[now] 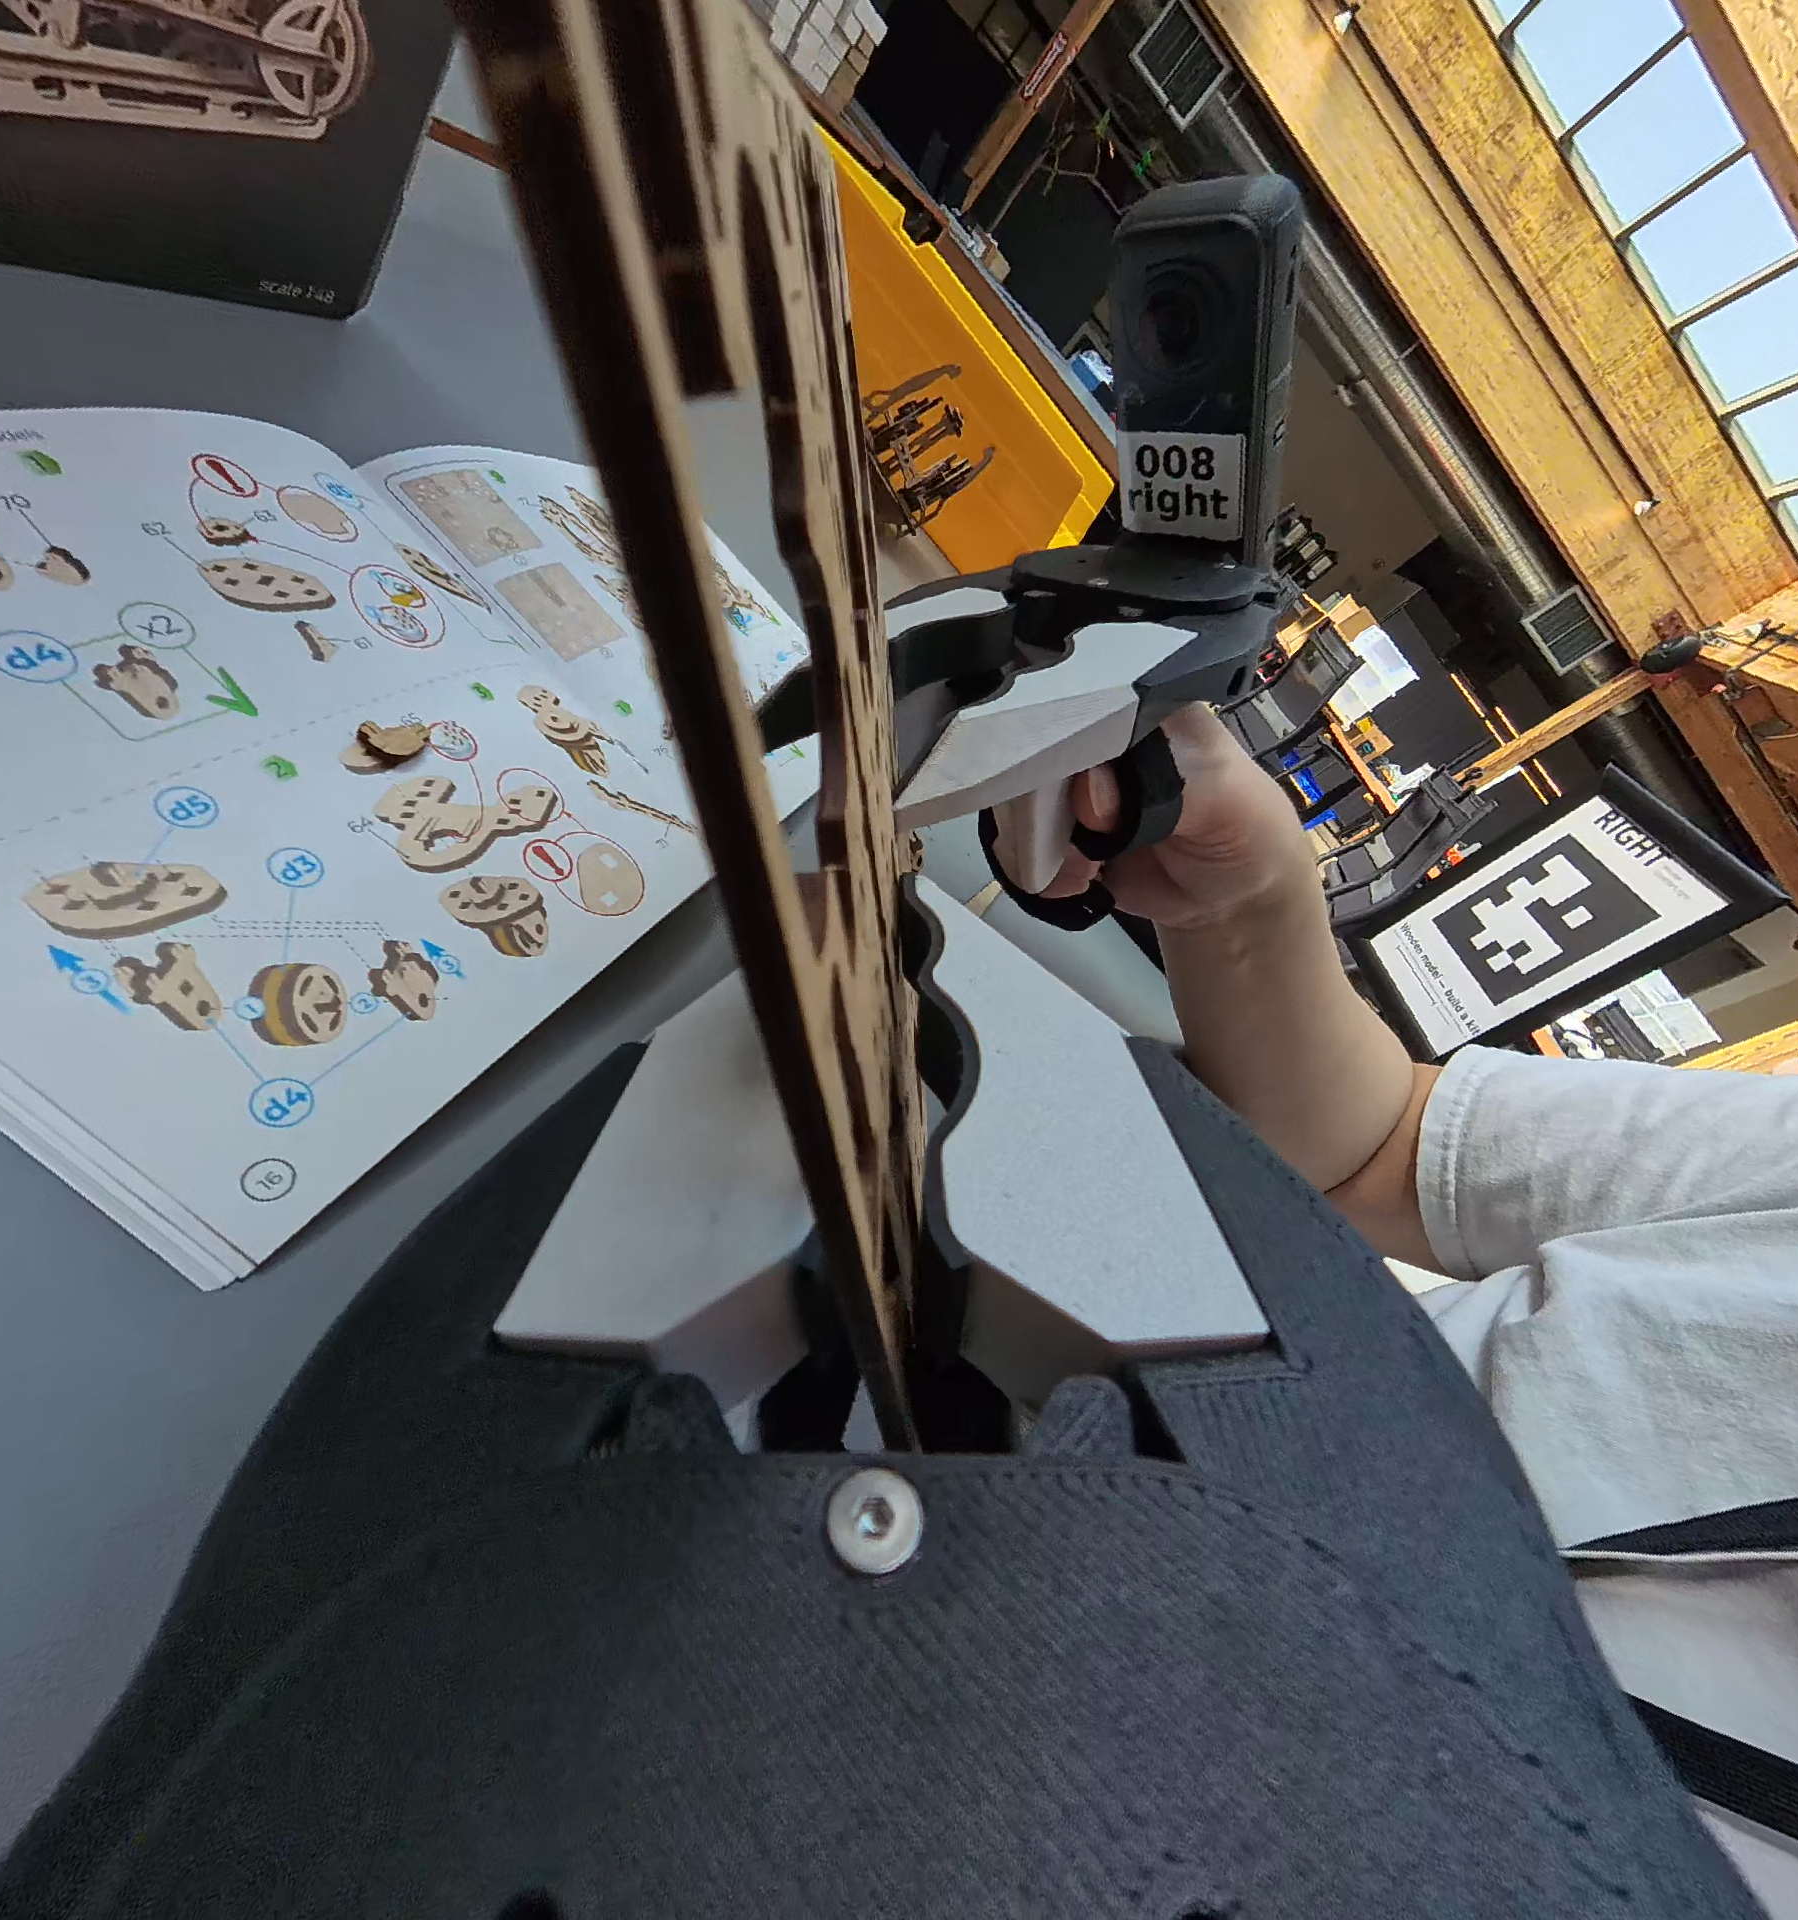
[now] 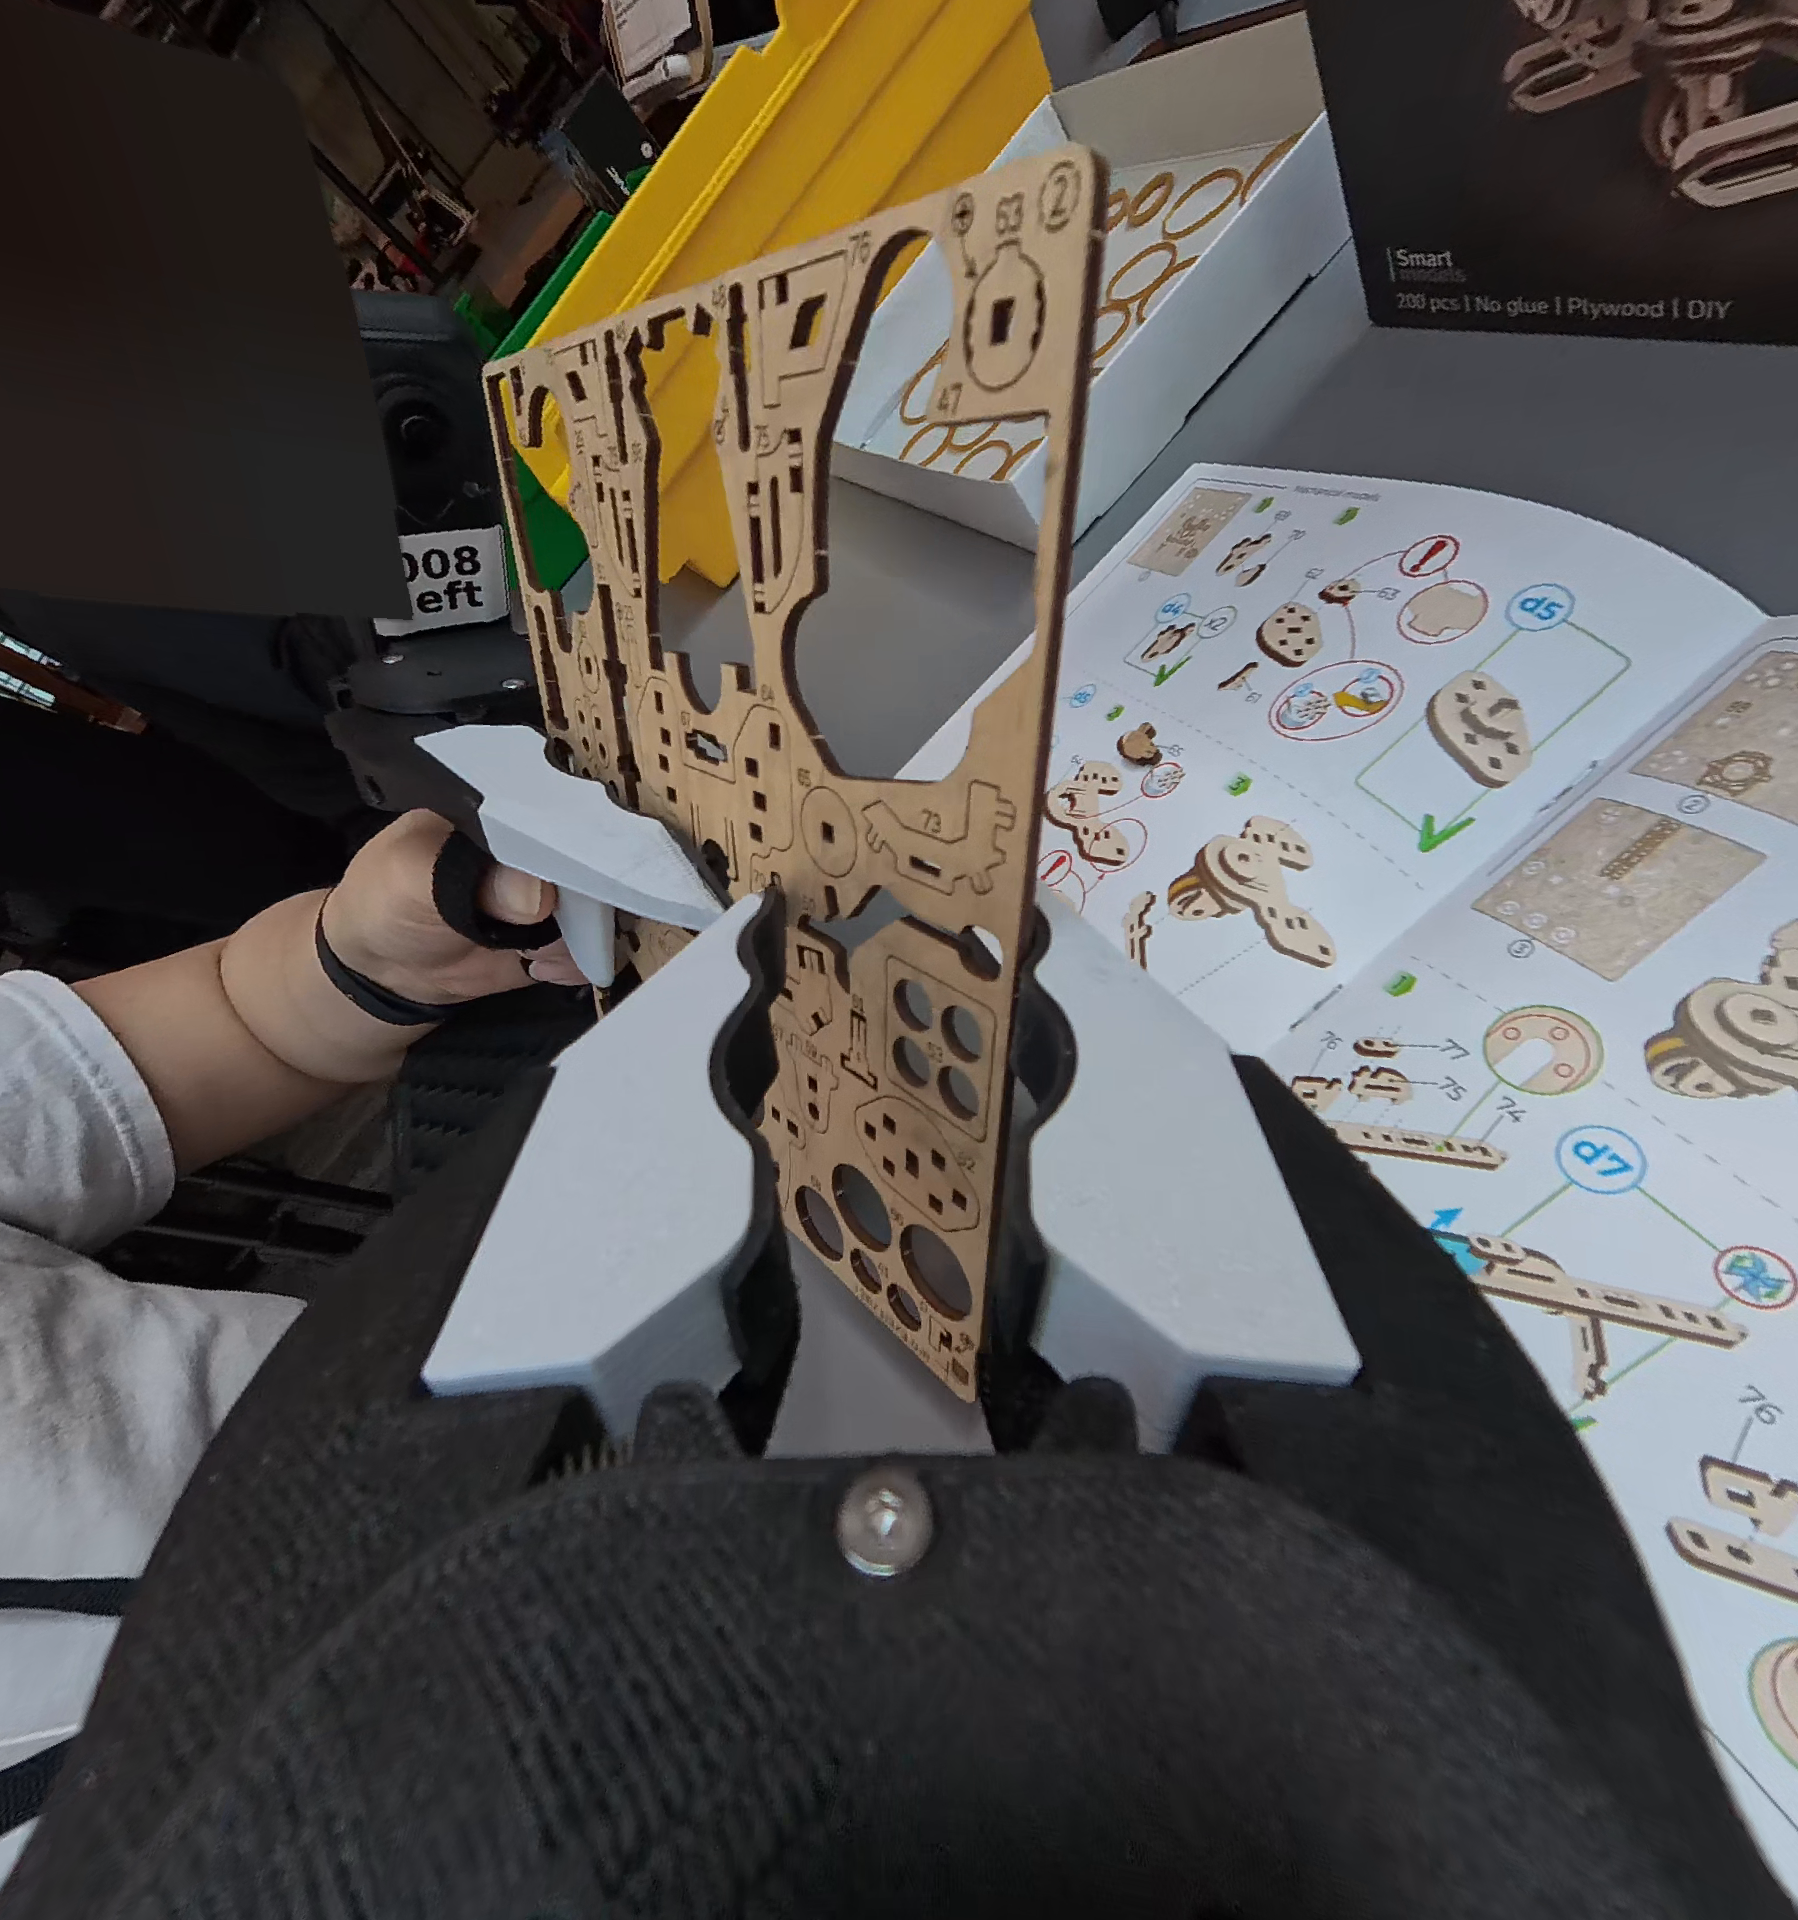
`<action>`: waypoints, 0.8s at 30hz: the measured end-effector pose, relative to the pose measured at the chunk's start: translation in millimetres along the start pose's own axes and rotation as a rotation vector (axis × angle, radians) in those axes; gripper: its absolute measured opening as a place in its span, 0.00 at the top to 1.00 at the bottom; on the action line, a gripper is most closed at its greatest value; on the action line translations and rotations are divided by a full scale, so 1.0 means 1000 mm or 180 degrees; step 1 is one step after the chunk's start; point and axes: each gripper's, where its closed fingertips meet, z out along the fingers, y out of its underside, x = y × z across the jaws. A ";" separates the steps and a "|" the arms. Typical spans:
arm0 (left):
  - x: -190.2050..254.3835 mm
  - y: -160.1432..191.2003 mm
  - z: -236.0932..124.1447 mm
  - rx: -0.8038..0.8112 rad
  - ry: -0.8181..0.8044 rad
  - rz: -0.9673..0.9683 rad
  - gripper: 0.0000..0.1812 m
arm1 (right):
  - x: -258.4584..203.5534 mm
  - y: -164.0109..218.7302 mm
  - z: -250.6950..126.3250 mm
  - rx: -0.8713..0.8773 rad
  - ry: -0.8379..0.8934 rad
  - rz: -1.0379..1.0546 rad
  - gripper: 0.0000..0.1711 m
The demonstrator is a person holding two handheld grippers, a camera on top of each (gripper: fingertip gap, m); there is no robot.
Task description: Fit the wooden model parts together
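Observation:
A thin laser-cut plywood sheet [image 2: 926,1143] of model parts, with several parts punched out, stands upright above the table. In the left wrist view it shows edge-on [image 1: 729,520]. My left gripper [image 1: 833,997] is shut on the sheet's edge; it also shows at the sheet's left side in the right wrist view [image 2: 687,883]. My right gripper [image 2: 895,914] is open, with its jaws on either side of the sheet's lower part. The sheet passes obliquely between them. In the left wrist view the right gripper [image 1: 853,707] reaches the sheet from the right.
An open instruction booklet [image 2: 1497,831] lies on the grey table [image 1: 43,1455]. A black model box [image 2: 1601,156] stands behind it. A white tray of wooden rings [image 2: 1186,291] and a yellow bin [image 2: 822,135] are at the back. A small wooden assembly [image 1: 916,447] stands near the bin. The grippers are tip to tip, or close to it.

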 end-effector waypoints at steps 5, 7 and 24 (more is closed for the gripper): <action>0.000 0.003 0.002 -0.0046 -0.0191 0.0247 1.00 | 0.001 0.003 0.000 -0.0054 -0.0027 0.0103 0.76; -0.001 0.004 0.002 -0.0055 -0.0235 0.0276 1.00 | 0.003 0.004 0.000 -0.0059 0.0033 0.0068 0.76; 0.049 -0.103 -0.103 0.1505 0.0710 0.1095 1.00 | -0.020 -0.090 -0.102 0.1985 -0.0237 -0.0523 0.74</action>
